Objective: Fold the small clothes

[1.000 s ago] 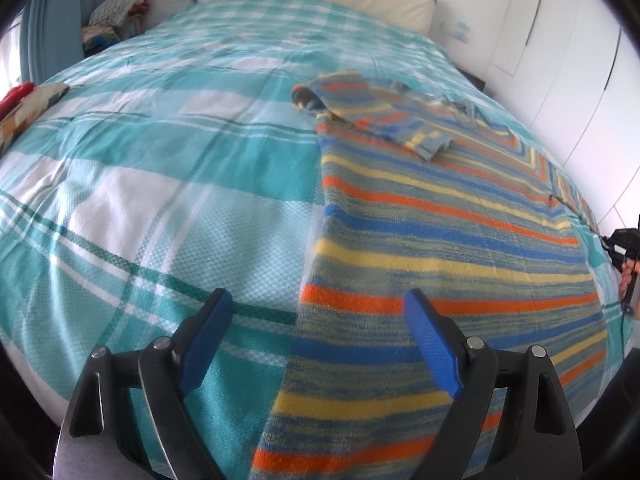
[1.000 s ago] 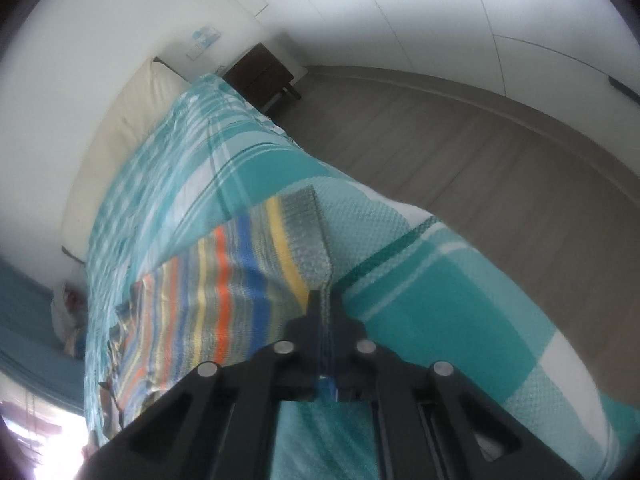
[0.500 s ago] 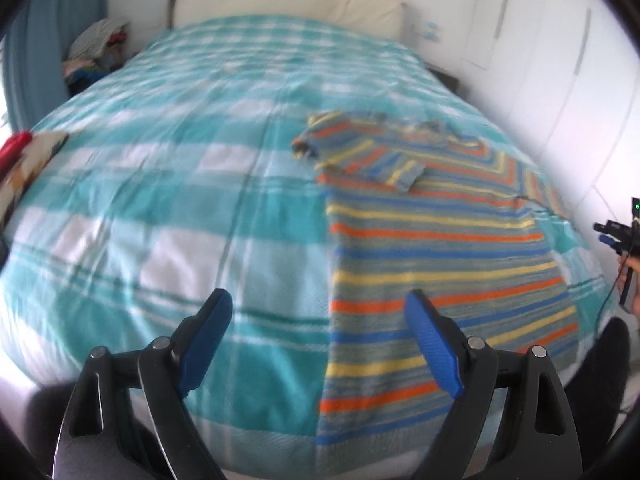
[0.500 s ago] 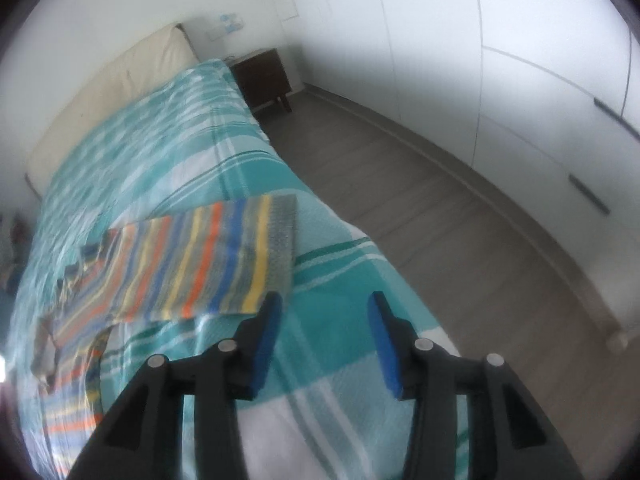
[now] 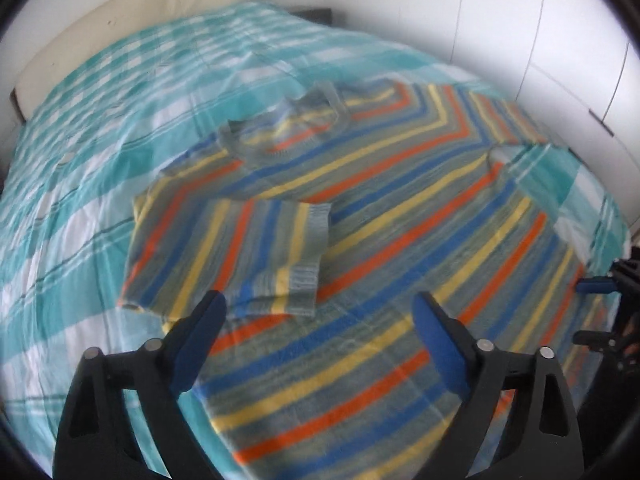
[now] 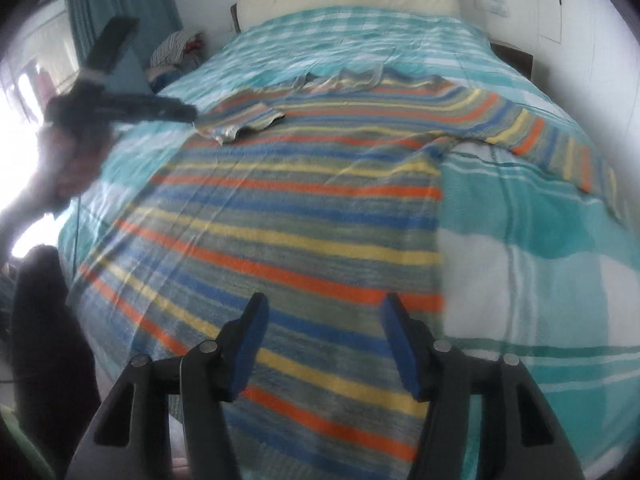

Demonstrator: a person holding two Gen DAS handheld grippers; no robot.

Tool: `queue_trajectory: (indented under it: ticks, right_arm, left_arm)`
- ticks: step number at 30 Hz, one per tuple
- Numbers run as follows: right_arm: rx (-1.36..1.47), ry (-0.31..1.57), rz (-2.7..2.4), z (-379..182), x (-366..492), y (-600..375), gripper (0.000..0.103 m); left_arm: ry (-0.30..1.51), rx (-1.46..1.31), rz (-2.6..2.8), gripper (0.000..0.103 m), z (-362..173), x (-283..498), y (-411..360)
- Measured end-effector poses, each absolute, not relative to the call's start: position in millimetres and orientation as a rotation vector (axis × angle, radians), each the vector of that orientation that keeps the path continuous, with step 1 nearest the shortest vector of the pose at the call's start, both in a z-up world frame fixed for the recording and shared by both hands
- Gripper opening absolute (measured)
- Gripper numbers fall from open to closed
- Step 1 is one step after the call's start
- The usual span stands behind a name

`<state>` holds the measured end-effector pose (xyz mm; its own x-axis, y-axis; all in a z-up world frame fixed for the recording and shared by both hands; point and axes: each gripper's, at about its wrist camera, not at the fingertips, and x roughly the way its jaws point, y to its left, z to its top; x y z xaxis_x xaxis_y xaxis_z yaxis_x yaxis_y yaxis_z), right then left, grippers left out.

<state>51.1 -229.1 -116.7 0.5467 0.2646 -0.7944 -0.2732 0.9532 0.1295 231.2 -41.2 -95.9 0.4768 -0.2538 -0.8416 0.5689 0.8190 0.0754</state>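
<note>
While both of my grippers hang above the bed (image 5: 92, 128), the sweater (image 5: 400, 216) lies spread flat on the teal-and-white checked cover, striped in orange, yellow, blue and grey. Left gripper (image 5: 320, 320): jaws wide apart, holding nothing, poised over the sweater's body just below the folded sleeve (image 5: 236, 252). That sleeve is turned inward and rests on the chest, its ribbed cuff toward the middle of the garment. The neckline (image 5: 288, 132) points toward the cream headboard (image 5: 120, 20). Right gripper (image 6: 322, 336): jaws likewise apart and empty, above the hem end of the sweater (image 6: 288, 216). From my right view, the other sleeve (image 6: 532, 132) lies stretched out to the right across the cover, unfolded, and the left gripper (image 6: 120, 104) appears at the far left edge, blurred, level with the folded sleeve (image 6: 244, 120). A heap of clothes (image 6: 176, 52) sits beside the bed near a teal curtain (image 6: 120, 4). White cupboards (image 5: 560, 40) line the wall.
</note>
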Motion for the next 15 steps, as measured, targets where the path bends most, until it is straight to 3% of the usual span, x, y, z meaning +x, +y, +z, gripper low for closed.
queue_trajectory:
  ticks: [3, 6, 7, 10, 15]
  right_arm:
    - [-0.03, 0.928, 0.3, -123, 46, -227, 0.058]
    - [-0.009, 0.92, 0.296, -125, 51, -233, 0.058]
    - [-0.005, 0.918, 0.294, -125, 51, -236, 0.058]
    - [0.031, 0.911, 0.291, -128, 52, -240, 0.058]
    - [0.046, 0.894, 0.278, -130, 50, -238, 0.059]
  left_arm:
    - [1.007, 0.43, -0.496, 0.064, -131, 250, -50]
    - [1.022, 0.339, -0.459, 0.014, -139, 263, -37]
    - [1.02, 0.296, -0.422, 0.004, -135, 267, -29]
    - [0.953, 0.046, -0.322, 0.004, -105, 273, 30]
    - [0.846, -0.441, 0.039, 0.004, -79, 268, 213]
